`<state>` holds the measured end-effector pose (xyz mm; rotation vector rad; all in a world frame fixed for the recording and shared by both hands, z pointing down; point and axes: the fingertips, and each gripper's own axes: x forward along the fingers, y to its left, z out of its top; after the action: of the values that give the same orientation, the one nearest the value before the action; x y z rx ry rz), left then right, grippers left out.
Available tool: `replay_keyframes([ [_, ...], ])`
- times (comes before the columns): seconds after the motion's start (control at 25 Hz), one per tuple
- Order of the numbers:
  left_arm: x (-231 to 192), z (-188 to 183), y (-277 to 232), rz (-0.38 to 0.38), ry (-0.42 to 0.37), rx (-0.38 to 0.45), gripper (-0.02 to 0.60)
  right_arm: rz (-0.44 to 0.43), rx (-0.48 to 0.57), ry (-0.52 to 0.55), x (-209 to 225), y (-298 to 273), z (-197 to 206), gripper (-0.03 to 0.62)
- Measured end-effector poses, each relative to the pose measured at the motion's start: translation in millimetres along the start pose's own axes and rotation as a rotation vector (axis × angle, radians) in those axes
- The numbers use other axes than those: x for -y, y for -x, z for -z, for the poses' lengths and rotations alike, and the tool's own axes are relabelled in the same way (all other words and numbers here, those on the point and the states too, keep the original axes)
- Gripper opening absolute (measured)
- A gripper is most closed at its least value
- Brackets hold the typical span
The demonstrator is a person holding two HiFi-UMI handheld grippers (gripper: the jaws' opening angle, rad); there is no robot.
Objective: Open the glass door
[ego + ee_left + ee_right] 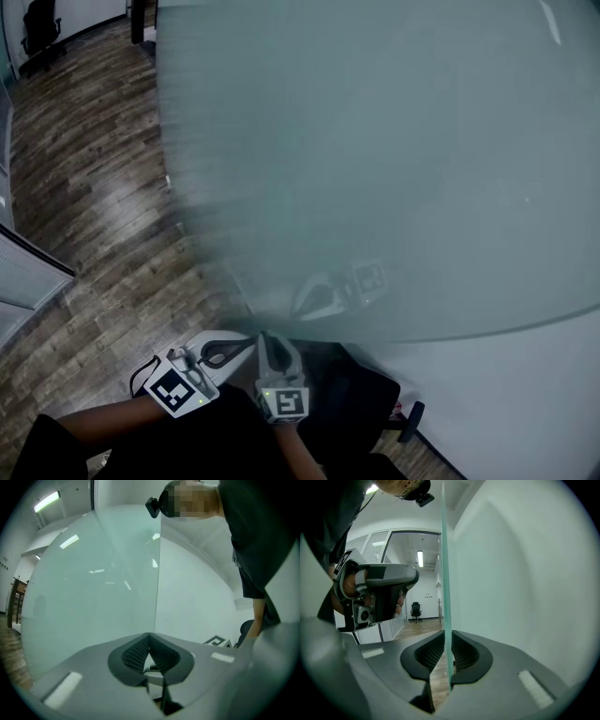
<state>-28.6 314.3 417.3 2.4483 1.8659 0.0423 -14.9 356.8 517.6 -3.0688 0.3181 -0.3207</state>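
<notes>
Cool, even light from ceiling strips (47,501); their glare streaks the glass door (93,597). Head view motion-blurred. Gripper views bulge, corners black.

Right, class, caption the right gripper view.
Right gripper clamped on the edge of the glass door, office chair far beyond.
</notes>
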Motion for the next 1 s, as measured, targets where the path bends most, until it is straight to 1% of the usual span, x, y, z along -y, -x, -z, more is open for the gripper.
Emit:
replay_keyframes([
  [0.08, -1.8, 2.8, -8.4, 0.007, 0.032, -0.032, 0.000, -0.002, -0.008, 0.017, 9.5, -1.6, -1.5, 0.049],
  [0.12, -0.3, 4.4, -13.0, 0.016, 0.065, -0.042, 0.000, -0.005, -0.008, 0.020, 13.5, -1.4, -1.7, 0.049],
  [0.16, 2.8, 5.7, -17.4, 0.030, 0.097, -0.042, 0.000, -0.004, -0.003, 0.016, 17.5, -1.2, -1.4, 0.050],
  [0.2, 7.0, 7.1, -21.1, 0.048, 0.111, -0.036, 0.000, -0.002, 0.007, 0.007, 21.4, -1.7, -1.1, 0.051],
  [0.32, 16.8, 15.9, -22.5, 0.075, 0.075, -0.035, 0.000, -0.012, 0.040, -0.009, 26.3, -4.4, 5.3, 0.052],
  [0.4, 18.9, 21.6, -16.3, 0.072, 0.071, -0.031, 0.000, -0.021, 0.070, -0.011, 24.1, -5.2, 4.9, 0.051],
  [0.48, 22.9, 25.2, -10.1, 0.074, 0.071, -0.027, 0.000, -0.013, 0.064, -0.001, 26.3, -1.6, 11.7, 0.051],
  [0.56, 27.0, 25.6, -8.6, 0.086, 0.085, -0.022, 0.000, 0.006, 0.047, 0.002, 33.3, 2.3, 18.1, 0.053],
  [0.76, 21.4, 21.8, -19.2, 0.119, 0.088, -0.026, 0.000, 0.043, 0.049, -0.011, 50.4, -1.6, 8.2, 0.057],
  [0.84, 19.3, 22.9, -25.6, 0.129, 0.113, -0.021, 0.000, 0.058, 0.038, -0.013, 56.1, -1.6, 12.6, 0.058],
  [0.92, 19.3, 22.3, -32.0, 0.156, 0.138, -0.015, 0.000, 0.075, 0.020, -0.018, 61.2, -1.1, 17.5, 0.060],
  [1.0, 17.1, 19.4, -36.1, 0.186, 0.139, -0.011, 0.000, 0.081, 0.030, -0.019, 62.8, -4.9, 14.5, 0.060],
])
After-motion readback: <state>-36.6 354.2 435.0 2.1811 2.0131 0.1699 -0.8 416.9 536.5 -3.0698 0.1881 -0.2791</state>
